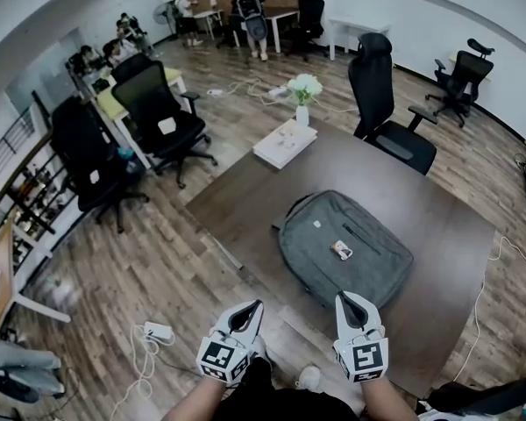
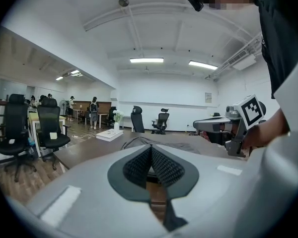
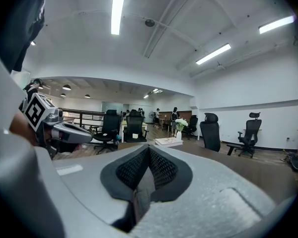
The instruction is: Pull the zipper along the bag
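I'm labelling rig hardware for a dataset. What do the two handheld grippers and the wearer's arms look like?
Both the left gripper and right gripper have pale grey, wedge-shaped shells tapering to fingers lined with black dimpled pads. Each carries a cube bearing black-and-white square markers. No cables show. The person wears a black top; the forearms are unsleeved.

Around the bag [image 1: 344,249] on the table [image 1: 438,235]
Beyond the bag: flat box [image 1: 285,142], then vase [image 1: 303,95]; nearer than the bag: left gripper [image 1: 255,305], right gripper [image 1: 343,297].
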`<state>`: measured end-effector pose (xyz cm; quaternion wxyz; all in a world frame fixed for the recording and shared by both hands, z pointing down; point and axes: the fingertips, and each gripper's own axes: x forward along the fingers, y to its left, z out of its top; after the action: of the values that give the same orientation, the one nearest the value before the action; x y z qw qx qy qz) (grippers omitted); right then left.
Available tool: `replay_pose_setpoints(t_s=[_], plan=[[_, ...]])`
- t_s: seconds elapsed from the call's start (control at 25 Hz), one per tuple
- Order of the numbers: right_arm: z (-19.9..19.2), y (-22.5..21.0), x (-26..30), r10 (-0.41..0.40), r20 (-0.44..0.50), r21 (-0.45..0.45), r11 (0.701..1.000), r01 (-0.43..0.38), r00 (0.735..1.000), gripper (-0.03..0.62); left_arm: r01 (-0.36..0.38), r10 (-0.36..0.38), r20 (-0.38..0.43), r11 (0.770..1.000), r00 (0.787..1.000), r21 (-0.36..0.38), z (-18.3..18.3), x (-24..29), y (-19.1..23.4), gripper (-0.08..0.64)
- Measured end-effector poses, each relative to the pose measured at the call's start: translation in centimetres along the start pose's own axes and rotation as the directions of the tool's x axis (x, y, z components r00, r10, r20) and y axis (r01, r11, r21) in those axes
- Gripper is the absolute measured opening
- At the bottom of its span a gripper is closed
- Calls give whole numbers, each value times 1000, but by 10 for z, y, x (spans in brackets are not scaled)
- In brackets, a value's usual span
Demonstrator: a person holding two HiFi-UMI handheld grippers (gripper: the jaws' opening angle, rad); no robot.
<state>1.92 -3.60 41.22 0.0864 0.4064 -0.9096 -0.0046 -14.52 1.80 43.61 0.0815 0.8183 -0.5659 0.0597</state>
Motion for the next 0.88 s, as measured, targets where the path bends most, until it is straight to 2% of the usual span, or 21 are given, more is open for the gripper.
replay_pose_setpoints(t_s=[0.12, 0.28, 0.48, 0.64, 0.76, 0.88], plan=[[5, -4, 17, -37, 1, 27, 999, 37, 999, 3, 44, -44, -6, 999, 999, -4, -1, 17, 16, 17], [21, -11, 44, -83, 20, 88, 993, 81, 996, 3, 127, -127, -6, 992, 992, 14, 15, 43, 31, 17], [26, -16, 68, -171, 17, 94, 981, 169, 985, 3, 235, -235, -2, 972, 972, 28, 18, 70, 47, 17], [20, -19, 74, -263, -9, 71, 962, 263, 965, 3, 310, -310, -5, 951, 951, 17, 12, 85, 59, 17], [16, -22, 72, -315, -29, 80, 945, 317, 948, 3, 347, -347, -25, 938, 938, 13, 2, 92, 60, 17], [9, -25, 68, -327, -52, 72, 941, 330, 944, 3, 361, -361, -47, 932, 931, -5, -11, 97, 53, 17]])
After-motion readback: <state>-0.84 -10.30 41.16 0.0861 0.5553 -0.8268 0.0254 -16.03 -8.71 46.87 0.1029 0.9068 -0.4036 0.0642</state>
